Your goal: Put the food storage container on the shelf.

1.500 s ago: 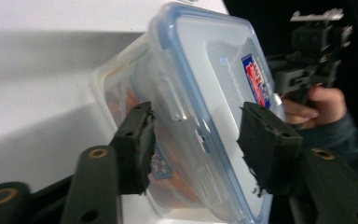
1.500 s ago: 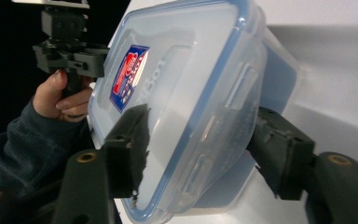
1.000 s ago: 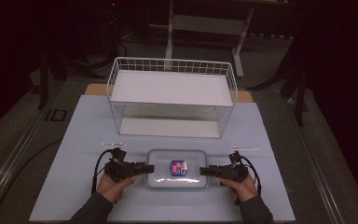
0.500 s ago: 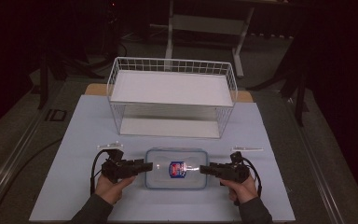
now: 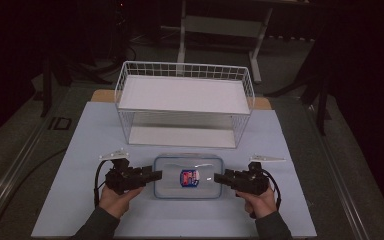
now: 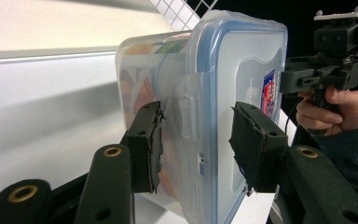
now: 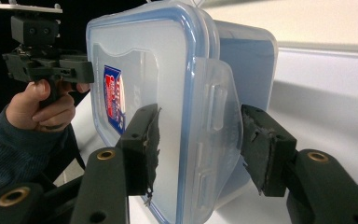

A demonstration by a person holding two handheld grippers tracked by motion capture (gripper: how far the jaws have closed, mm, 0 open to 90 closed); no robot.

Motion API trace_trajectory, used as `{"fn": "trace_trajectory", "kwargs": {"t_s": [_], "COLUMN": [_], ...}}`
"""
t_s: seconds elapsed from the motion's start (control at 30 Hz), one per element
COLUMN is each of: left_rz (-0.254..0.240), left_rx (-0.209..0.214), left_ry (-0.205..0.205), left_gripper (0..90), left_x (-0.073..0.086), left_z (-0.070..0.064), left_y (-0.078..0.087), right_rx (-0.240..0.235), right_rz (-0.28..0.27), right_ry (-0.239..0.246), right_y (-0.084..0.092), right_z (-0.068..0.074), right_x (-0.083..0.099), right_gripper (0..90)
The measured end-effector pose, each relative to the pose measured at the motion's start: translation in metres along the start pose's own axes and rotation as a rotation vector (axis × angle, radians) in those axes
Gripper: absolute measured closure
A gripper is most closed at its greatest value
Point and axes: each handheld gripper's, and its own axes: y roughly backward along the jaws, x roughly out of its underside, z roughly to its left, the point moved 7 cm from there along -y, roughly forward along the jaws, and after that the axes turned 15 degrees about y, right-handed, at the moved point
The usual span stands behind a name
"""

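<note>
Clear plastic, blue-rimmed: the box [image 5: 188,177] sits near me on the counter [image 5: 90,135], in front of the wire rack [image 5: 185,102]. My left hand-held gripper [image 5: 152,176] clamps its left end, my right hand-held gripper [image 5: 218,177] its right end, jaws just closed on the latches, so the box should lift level.

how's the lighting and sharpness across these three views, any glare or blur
High view: the table is lit, the surroundings fall to near black, and the picture is soft, so the food container's label is unreadable. Left gripper view: sharp on the container's lid latch, with the white background washed out. Right gripper view: crisp close up, the white surface behind is overexposed, and the far hand sits in dim light.
</note>
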Motion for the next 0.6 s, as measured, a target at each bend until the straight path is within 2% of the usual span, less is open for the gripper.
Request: {"fn": "trace_trajectory", "kwargs": {"t_s": [0.6], "left_rz": [-0.030], "left_rx": [-0.004], "left_ry": [-0.071], "left_gripper": [53.7], "left_x": [-0.011], "left_z": [-0.012], "left_y": [0.009], "right_rx": [0.031], "right_rz": [-0.049], "right_ry": [0.083], "right_y": [0.008], "right_z": [0.010], "right_x": [-0.021], "right_gripper": [49.3]}}
